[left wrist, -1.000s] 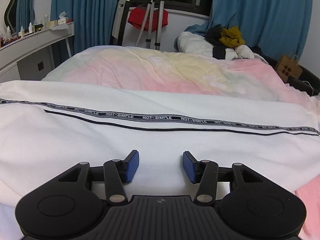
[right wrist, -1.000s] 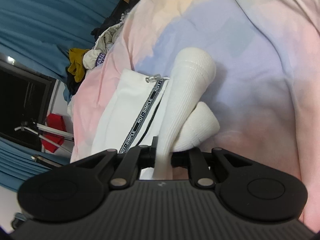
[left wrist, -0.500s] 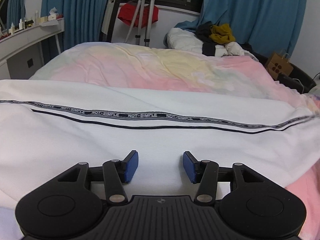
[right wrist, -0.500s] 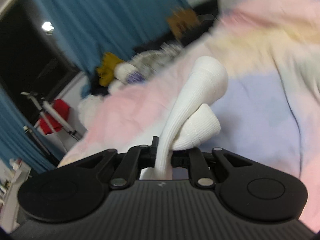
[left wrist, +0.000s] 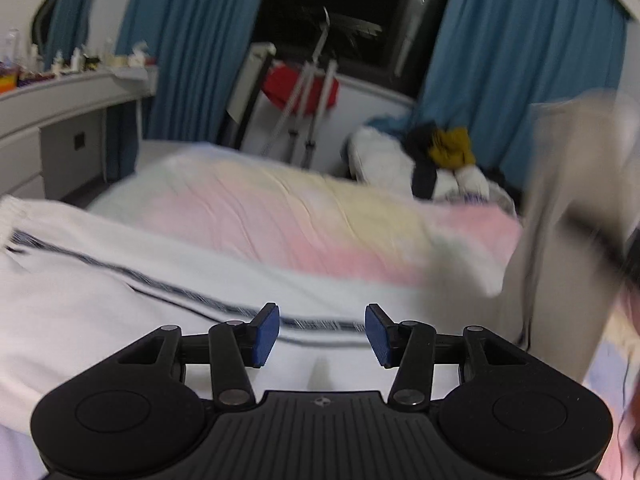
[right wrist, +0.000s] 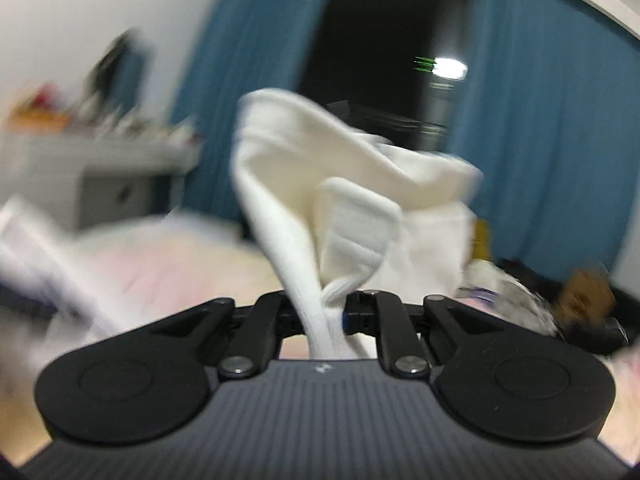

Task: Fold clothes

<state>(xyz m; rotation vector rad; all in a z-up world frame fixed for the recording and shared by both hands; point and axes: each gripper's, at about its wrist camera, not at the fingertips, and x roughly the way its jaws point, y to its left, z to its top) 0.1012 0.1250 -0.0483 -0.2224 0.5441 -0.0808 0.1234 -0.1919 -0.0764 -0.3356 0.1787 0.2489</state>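
Only the right view shows the right hand-held gripper (right wrist: pixel 326 316) clamping white garment (right wrist: pixel 304 184); left hand-held gripper (left wrist: pixel 320 334) half-open, empty.

We see each unit, the left gripper (left wrist: pixel 320 334) and the right gripper (right wrist: pixel 324 314), as a matte black ribbed housing with two round side discs, silver pivot screws, and linkage arms; blue pads face the left fingers (left wrist: pixel 264 334).

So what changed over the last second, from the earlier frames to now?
The right gripper, jaws shut on the white ribbed knit garment, rolled upright and swung its end up off the pastel bedspread; the lifted cloth now enters the left view's right edge. The left gripper rose slightly. Unchanged: left jaws open and empty, right grip.
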